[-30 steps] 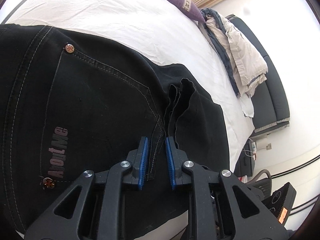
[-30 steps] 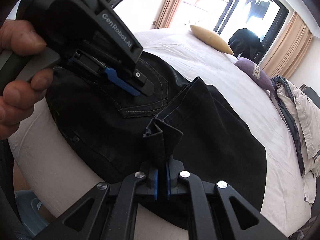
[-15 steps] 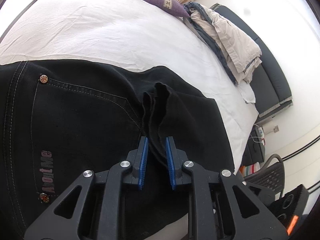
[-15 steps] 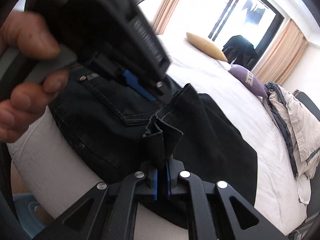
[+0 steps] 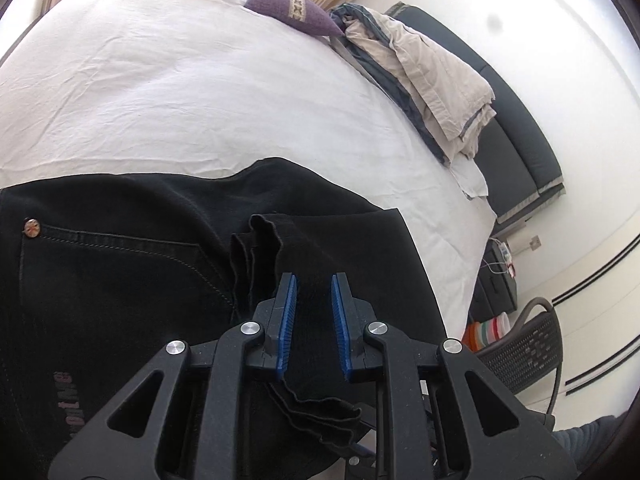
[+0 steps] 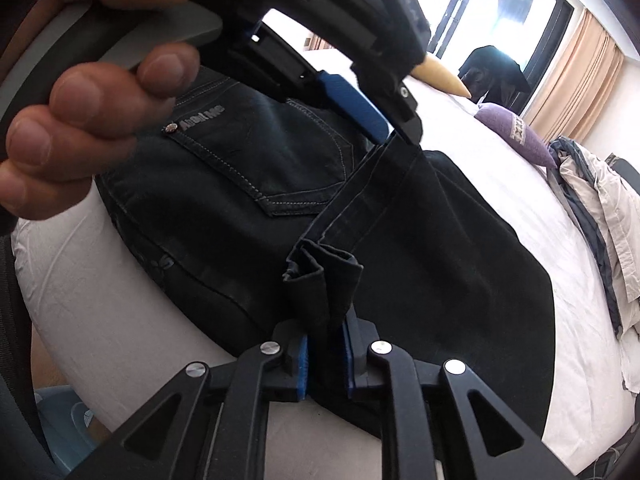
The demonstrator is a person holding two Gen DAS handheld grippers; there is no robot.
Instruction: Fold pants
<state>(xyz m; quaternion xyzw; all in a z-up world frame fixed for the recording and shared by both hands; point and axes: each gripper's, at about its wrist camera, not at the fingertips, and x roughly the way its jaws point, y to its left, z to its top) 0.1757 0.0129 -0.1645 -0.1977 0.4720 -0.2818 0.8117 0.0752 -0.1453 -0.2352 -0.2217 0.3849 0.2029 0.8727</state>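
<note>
Where the left wrist view looks down along its fingers, the left hand-held gripper (image 5: 313,322) is seen with its blue pads (image 5: 286,320) set a narrow way apart, and a gathered bunch of black hem lies between them; whether the cloth is truly pinched cannot be told, since a gap shows beside each pad. The black pants (image 5: 120,280) are spread over the white bed (image 5: 200,80), the back pocket with its rivet (image 5: 31,227) to the left. Compared with a second ago, more of the bed is shown above the pants and the pocket has slid toward the left edge, so the camera has been drawn back and up; the gap between the pads looks unchanged. A purple cushion (image 5: 288,8) and a heap of beige and grey bedding (image 5: 424,80) lie at the far side of the bed, beside a dark couch (image 5: 516,152).

From the right wrist view, the right hand-held gripper (image 6: 325,354) is seen clamped tight on a folded wad of the pants' hem (image 6: 320,276). The pants (image 6: 440,260) lie across the near corner of the bed (image 6: 540,208), the pocket (image 6: 272,160) facing up. The left hand (image 6: 80,120) and its device (image 6: 352,16) fill the upper left, and the hem edge runs up taut to the blue pad (image 6: 352,106) there. A second ago that device sat lower and smaller in this view; it is now closer and higher, with the hem lifted along with it.
</note>
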